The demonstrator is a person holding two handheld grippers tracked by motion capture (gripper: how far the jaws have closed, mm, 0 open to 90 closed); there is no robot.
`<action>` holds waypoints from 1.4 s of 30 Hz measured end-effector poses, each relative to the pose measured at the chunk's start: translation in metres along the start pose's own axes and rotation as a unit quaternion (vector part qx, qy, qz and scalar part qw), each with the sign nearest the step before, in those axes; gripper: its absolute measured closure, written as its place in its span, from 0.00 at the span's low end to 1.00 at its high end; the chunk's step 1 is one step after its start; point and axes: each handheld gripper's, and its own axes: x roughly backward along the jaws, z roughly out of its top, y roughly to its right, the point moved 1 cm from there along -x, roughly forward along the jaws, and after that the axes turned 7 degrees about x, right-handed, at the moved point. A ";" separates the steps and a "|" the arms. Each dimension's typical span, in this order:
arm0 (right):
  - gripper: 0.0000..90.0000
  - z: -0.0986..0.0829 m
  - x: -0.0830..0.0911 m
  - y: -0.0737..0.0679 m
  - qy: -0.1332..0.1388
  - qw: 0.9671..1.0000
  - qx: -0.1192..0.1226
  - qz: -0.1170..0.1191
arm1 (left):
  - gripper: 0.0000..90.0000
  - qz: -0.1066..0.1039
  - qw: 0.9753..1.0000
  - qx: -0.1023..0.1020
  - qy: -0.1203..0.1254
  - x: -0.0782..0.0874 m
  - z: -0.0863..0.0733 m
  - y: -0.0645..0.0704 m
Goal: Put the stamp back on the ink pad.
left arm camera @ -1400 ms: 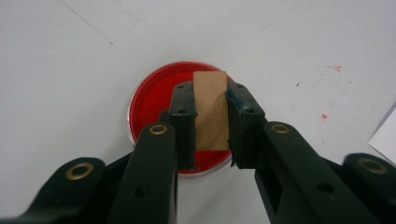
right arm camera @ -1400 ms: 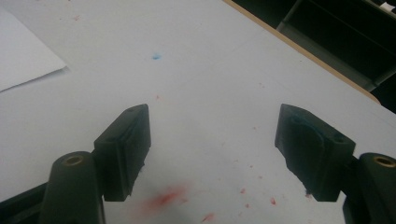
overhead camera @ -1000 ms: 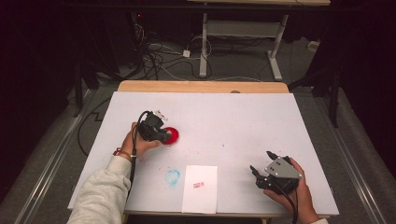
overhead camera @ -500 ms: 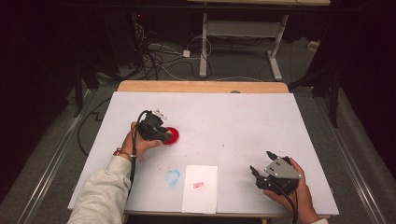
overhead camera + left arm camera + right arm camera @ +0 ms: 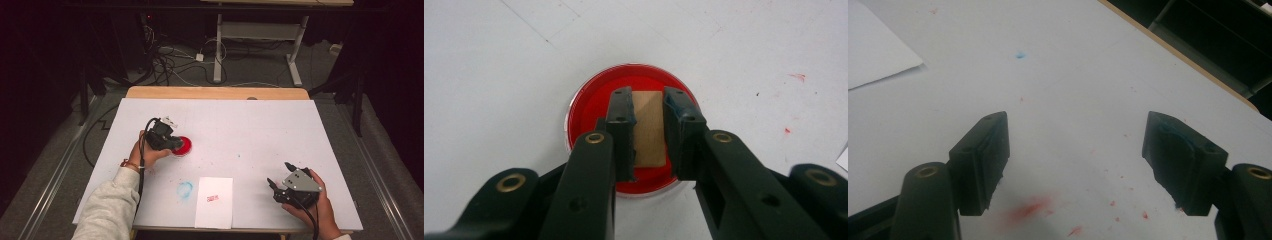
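The left gripper (image 5: 646, 112) is closed on a small wooden block (image 5: 647, 127) standing in the red ink dish (image 5: 182, 145) at the table's (image 5: 260, 130) left, presumably to ink its underside; the right gripper (image 5: 280, 176), jaws wide and empty, rests near the white paper (image 5: 215, 200), well clear.
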 end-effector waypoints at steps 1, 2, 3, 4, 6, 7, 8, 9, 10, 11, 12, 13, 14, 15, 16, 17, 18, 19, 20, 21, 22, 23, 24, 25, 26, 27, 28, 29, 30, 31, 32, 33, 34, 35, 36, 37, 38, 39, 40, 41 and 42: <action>0.31 0.000 0.000 0.000 0.000 1.000 0.001 0.000 | 0.82 0.000 1.000 0.000 0.000 0.000 0.000 0.000; 0.31 0.000 0.000 0.000 0.000 1.000 0.001 0.000 | 0.82 0.000 1.000 -0.001 0.000 0.000 0.000 0.000; 0.31 0.000 0.000 0.000 0.000 1.000 0.000 0.000 | 0.82 0.000 1.000 -0.001 0.000 0.000 0.000 0.000; 0.31 0.000 0.000 0.000 0.000 1.000 0.001 -0.001 | 0.82 -0.001 1.000 -0.002 -0.002 0.001 0.000 -0.001; 0.31 0.000 0.000 0.000 -0.001 1.000 0.000 0.000 | 0.81 0.001 1.000 -0.001 0.002 0.001 0.000 -0.001; 0.31 0.000 0.001 0.000 0.000 1.000 -0.002 0.001 | 0.79 0.004 1.000 0.002 0.005 0.002 0.000 -0.001; 0.31 0.000 0.001 0.001 0.002 1.000 -0.003 0.000 | 0.78 0.003 1.000 0.003 0.009 0.003 0.000 -0.001; 0.31 0.001 0.001 0.001 0.003 1.000 -0.003 0.000 | 0.76 0.003 1.000 0.000 0.011 0.005 0.000 -0.002; 0.31 0.001 0.002 0.001 0.003 1.000 -0.004 0.000 | 0.72 0.007 1.000 0.002 0.017 0.006 0.000 -0.002; 0.31 0.001 0.002 0.002 0.004 1.000 -0.005 0.000 | 0.70 0.008 1.000 0.003 0.021 0.008 0.000 -0.002; 0.31 0.001 0.002 0.002 0.003 1.000 -0.004 0.000 | 0.71 0.009 1.000 0.001 0.023 0.009 -0.001 -0.002; 0.31 0.001 0.002 0.002 0.003 1.000 -0.004 0.000 | 0.70 0.011 0.999 0.003 0.031 0.011 -0.001 -0.002; 0.31 0.001 0.002 0.002 0.003 1.000 -0.003 0.000 | 0.68 0.012 0.999 0.002 0.035 0.013 -0.001 -0.003; 0.31 0.001 0.002 0.001 0.004 1.000 -0.003 0.000 | 0.66 0.011 0.999 0.005 0.042 0.014 -0.001 -0.002; 0.31 0.001 0.002 0.001 0.004 1.000 -0.003 0.001 | 0.63 0.015 0.999 0.002 0.043 0.016 -0.001 -0.002; 0.31 0.001 0.002 0.002 0.004 1.000 -0.003 0.000 | 0.60 0.018 0.999 0.003 0.049 0.017 -0.001 -0.002; 0.31 0.001 0.002 0.002 0.005 1.000 -0.002 0.000 | 0.60 0.019 0.998 0.003 0.053 0.019 -0.002 -0.001; 0.31 0.001 0.002 0.002 0.005 1.000 -0.003 0.000 | 0.58 0.022 0.998 0.005 0.058 0.020 -0.002 0.000; 0.31 0.001 0.002 0.002 0.005 1.000 -0.003 0.000 | 0.54 0.026 0.998 0.003 0.061 0.022 -0.002 0.000; 0.31 0.001 0.003 0.002 0.005 1.000 -0.003 -0.001 | 0.52 0.028 0.997 0.002 0.067 0.023 -0.002 0.001; 0.31 0.001 0.003 0.002 0.005 1.000 -0.004 0.000 | 0.50 0.031 0.997 0.002 0.073 0.025 -0.002 0.003; 0.31 0.001 0.003 0.002 0.006 1.000 -0.003 0.000 | 0.48 0.031 0.996 0.002 0.078 0.026 -0.002 0.004; 0.31 0.001 0.003 0.001 0.006 1.000 -0.004 0.000 | 0.45 0.032 0.996 0.001 0.083 0.027 -0.002 0.005; 0.31 0.001 0.003 0.001 0.007 1.000 -0.004 0.000 | 0.41 0.031 0.995 0.001 0.090 0.029 -0.002 0.006; 0.31 0.002 0.003 0.001 0.007 1.000 -0.005 0.000 | 0.39 0.032 0.995 0.000 0.096 0.030 -0.002 0.007; 0.31 0.002 0.003 0.001 0.007 1.000 -0.004 0.000 | 0.36 0.034 0.994 -0.001 0.101 0.031 -0.002 0.008; 0.31 0.002 0.003 0.001 0.008 1.000 -0.004 0.000 | 0.33 0.036 0.994 -0.003 0.108 0.033 -0.003 0.010; 0.31 0.002 0.004 0.002 0.008 1.000 -0.004 0.000 | 0.31 0.038 0.993 -0.007 0.115 0.034 -0.003 0.011; 0.31 0.002 0.004 0.002 0.009 1.000 -0.005 -0.001 | 0.30 0.038 0.992 -0.011 0.123 0.036 -0.004 0.013; 0.31 0.002 0.004 0.002 0.009 1.000 -0.007 0.000 | 0.28 0.036 0.991 -0.016 0.129 0.038 -0.005 0.015; 0.31 0.002 0.004 0.002 0.010 1.000 -0.007 0.000 | 0.27 0.034 0.990 -0.021 0.135 0.040 -0.006 0.017; 0.31 0.002 0.004 0.002 0.010 1.000 -0.008 0.000 | 0.26 0.036 0.989 -0.027 0.143 0.042 -0.007 0.020; 0.31 0.002 0.005 0.002 0.011 1.000 -0.007 0.001 | 0.25 0.038 0.987 -0.031 0.150 0.044 -0.008 0.022; 0.31 0.003 0.005 0.002 0.012 1.000 -0.007 0.001 | 0.24 0.038 0.987 -0.037 0.153 0.045 -0.009 0.025; 0.31 0.003 0.005 0.002 0.014 1.000 -0.008 0.001 | 0.23 0.041 0.986 -0.044 0.156 0.047 -0.010 0.028; 0.31 0.004 0.006 0.002 0.016 1.000 -0.009 0.002 | 0.22 0.047 0.984 -0.052 0.161 0.048 -0.011 0.032; 0.31 0.004 0.006 0.002 0.017 1.000 -0.011 0.003 | 0.22 0.051 0.983 -0.061 0.167 0.050 -0.013 0.035; 0.31 0.004 0.007 0.002 0.019 1.000 -0.014 0.004 | 0.22 0.050 0.981 -0.067 0.173 0.051 -0.015 0.039; 0.31 0.005 0.007 0.002 0.021 1.000 -0.014 0.004 | 0.22 0.049 0.980 -0.074 0.177 0.053 -0.017 0.042; 0.31 0.005 0.008 0.002 0.026 1.000 -0.016 0.003 | 0.22 0.054 0.978 -0.083 0.186 0.054 -0.019 0.046; 0.31 0.005 0.009 0.002 0.030 0.999 -0.015 0.003 | 0.22 0.056 0.975 -0.087 0.195 0.056 -0.022 0.049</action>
